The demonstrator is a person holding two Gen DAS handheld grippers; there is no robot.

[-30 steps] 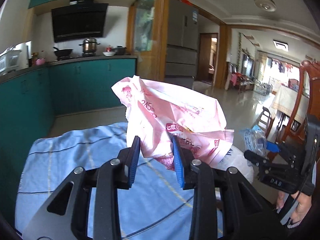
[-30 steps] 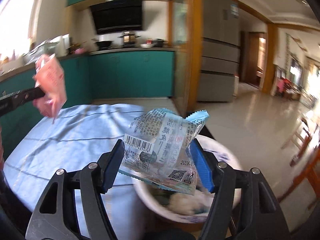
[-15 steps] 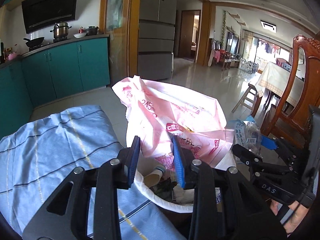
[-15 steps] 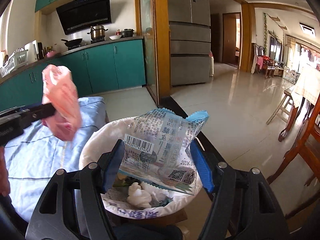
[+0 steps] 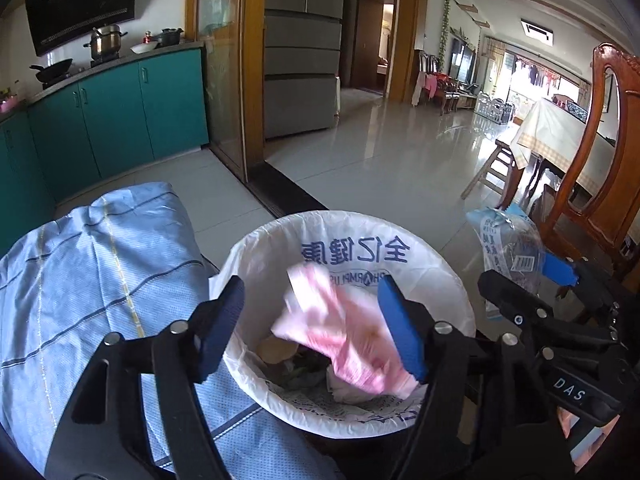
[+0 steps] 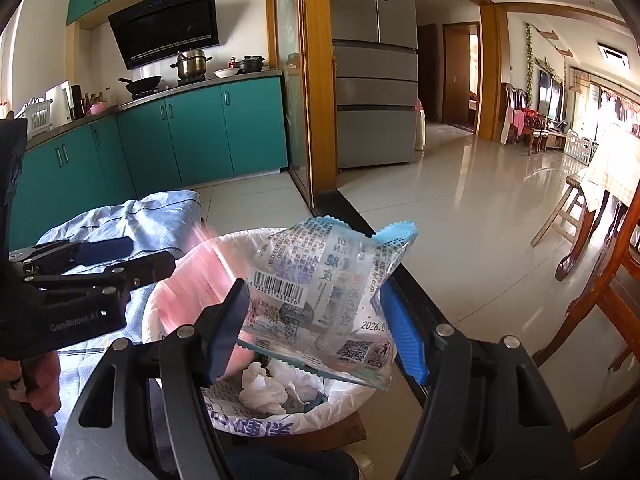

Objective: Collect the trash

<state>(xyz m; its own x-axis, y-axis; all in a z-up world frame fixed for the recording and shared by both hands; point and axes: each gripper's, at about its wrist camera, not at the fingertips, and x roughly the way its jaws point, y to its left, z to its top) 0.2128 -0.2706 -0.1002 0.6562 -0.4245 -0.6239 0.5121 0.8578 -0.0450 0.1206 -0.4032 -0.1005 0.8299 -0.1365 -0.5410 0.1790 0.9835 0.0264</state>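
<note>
A trash bin lined with a white bag (image 5: 448, 276) stands below both grippers; it also shows in the right wrist view (image 6: 256, 420). My left gripper (image 5: 312, 328) is open above it. A pink plastic bag (image 5: 348, 340), blurred, is falling free between its fingers into the bin; it shows as a pink blur in the right wrist view (image 6: 192, 280). My right gripper (image 6: 316, 332) is shut on a clear and blue snack wrapper (image 6: 324, 296) over the bin's right rim; the wrapper also shows in the left wrist view (image 5: 508, 248).
A table with a blue checked cloth (image 5: 92, 280) lies left of the bin. A wooden chair (image 5: 600, 160) and a dining table (image 5: 556, 136) stand at the right. Teal kitchen cabinets (image 6: 192, 136) and a fridge (image 6: 376, 68) are behind, across tiled floor.
My left gripper swung from over the table to above the bin, opened and let go of the pink bag, which is dropping in. My right gripper moved over the bin, still holding the wrapper.
</note>
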